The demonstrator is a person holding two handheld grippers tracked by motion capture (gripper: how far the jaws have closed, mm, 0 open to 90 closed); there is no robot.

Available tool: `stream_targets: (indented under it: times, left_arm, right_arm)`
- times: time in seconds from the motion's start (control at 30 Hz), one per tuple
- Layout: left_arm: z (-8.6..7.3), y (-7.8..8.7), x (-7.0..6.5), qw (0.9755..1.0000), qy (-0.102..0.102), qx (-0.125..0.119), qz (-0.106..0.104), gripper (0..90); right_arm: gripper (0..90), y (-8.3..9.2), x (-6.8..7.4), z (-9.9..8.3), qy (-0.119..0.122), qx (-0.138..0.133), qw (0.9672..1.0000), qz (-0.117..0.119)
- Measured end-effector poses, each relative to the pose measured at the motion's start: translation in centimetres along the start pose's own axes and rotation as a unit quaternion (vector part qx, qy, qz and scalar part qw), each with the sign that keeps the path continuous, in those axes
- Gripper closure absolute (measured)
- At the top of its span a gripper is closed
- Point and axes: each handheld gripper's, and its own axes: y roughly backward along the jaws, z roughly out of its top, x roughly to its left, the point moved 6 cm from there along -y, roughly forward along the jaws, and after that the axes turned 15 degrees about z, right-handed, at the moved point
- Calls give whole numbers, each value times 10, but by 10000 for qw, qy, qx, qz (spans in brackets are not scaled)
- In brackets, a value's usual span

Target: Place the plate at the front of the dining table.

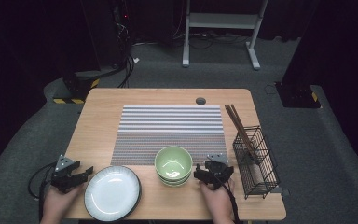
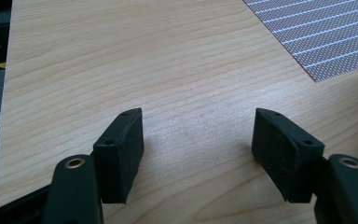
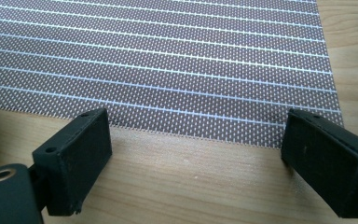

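Green ceramic bowls [image 1: 173,165], stacked, sit at the near edge of the striped woven placemat [image 1: 172,130], with the right gripper [image 1: 200,176] just beside them on their right. Its jaws stand wide apart with nothing between them; looks staged for a sideways reach to the stack. White round plate with a dark rim [image 1: 112,192] lies at the near-left of the light wooden table [image 1: 102,107], and the left gripper [image 1: 85,176] rests just left of it, jaws also spread, empty, aimed toward the plate rim.

Black wire rack [image 1: 256,161] at the right holds brown chopsticks [image 1: 238,126] leaning out the back, well apart from both grippers.

Right gripper view: placemat [image 3: 168,60] ahead of the pads [image 3: 81,154], plus a pale sliver at the left edge, probably the bowl wall, too cropped to be sure. Left gripper view: bare wood [image 2: 121,60] between the pads [image 2: 121,154] and a mat corner [image 2: 326,32] far right. The high view gives the actual gripper-to-dish spacing.
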Motion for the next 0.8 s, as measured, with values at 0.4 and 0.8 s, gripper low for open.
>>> stream_targets:
  times: [0.4, 0.8]
  left_arm:
    - [0, 0, 0, 10000, 2, 2, 0, 342]
    - [0, 0, 0, 10000, -9, 5, 14, 343]
  right_arm:
    - [184, 11, -1, 0, 162, -22, 9998, 122]
    - [282, 35, 6, 13, 285, -575, 9960, 625]
